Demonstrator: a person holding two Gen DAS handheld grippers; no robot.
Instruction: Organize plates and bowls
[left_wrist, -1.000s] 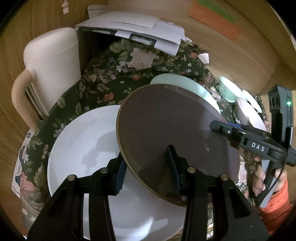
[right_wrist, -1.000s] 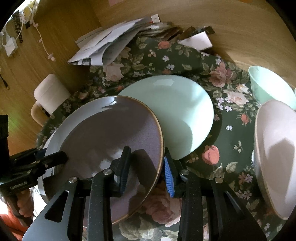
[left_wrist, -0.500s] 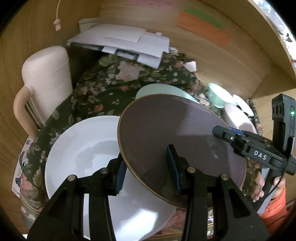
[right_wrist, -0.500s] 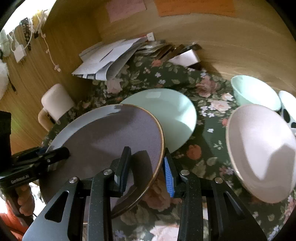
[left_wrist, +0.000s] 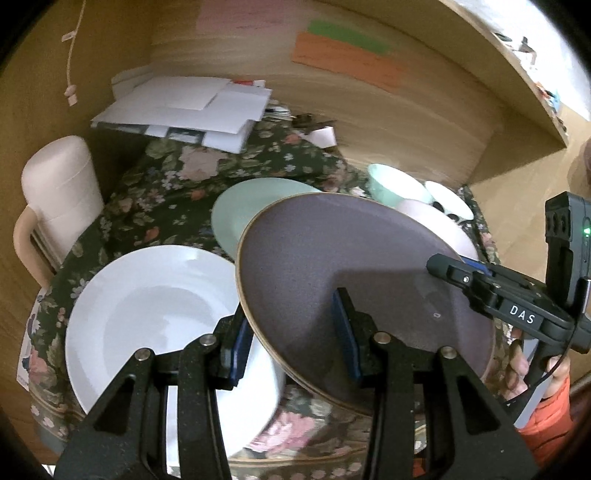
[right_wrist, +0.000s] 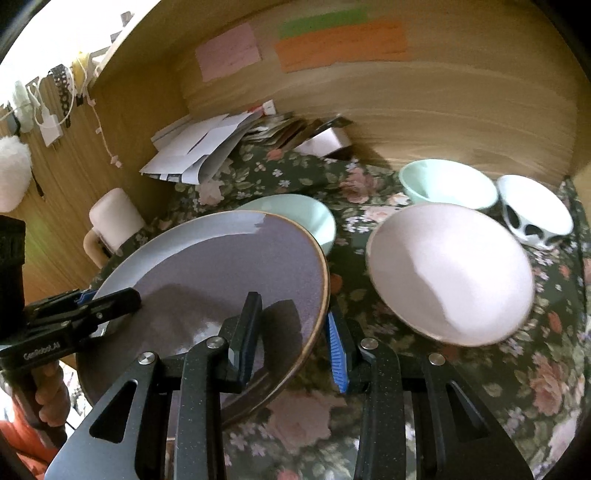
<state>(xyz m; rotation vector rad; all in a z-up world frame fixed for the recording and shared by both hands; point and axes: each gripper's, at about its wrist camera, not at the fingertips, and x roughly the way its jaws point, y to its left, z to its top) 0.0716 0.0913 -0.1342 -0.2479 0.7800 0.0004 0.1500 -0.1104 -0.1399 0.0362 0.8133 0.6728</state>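
Each camera sits just behind its own claw and looks forward and down along the fingers, very near the work. The left view looks past the left claw (left_wrist: 291, 339) over the brown plate (left_wrist: 351, 273) toward the wooden back wall (left_wrist: 388, 122); the right claw (left_wrist: 458, 271) enters from its right edge. The right view looks past the right claw (right_wrist: 291, 332) across the same brown plate (right_wrist: 221, 273), with the left claw (right_wrist: 107, 299) at its left. Both share the green plate (left_wrist: 251, 206) (right_wrist: 306, 214) beyond the claws and the floral tabletop (right_wrist: 480, 369).
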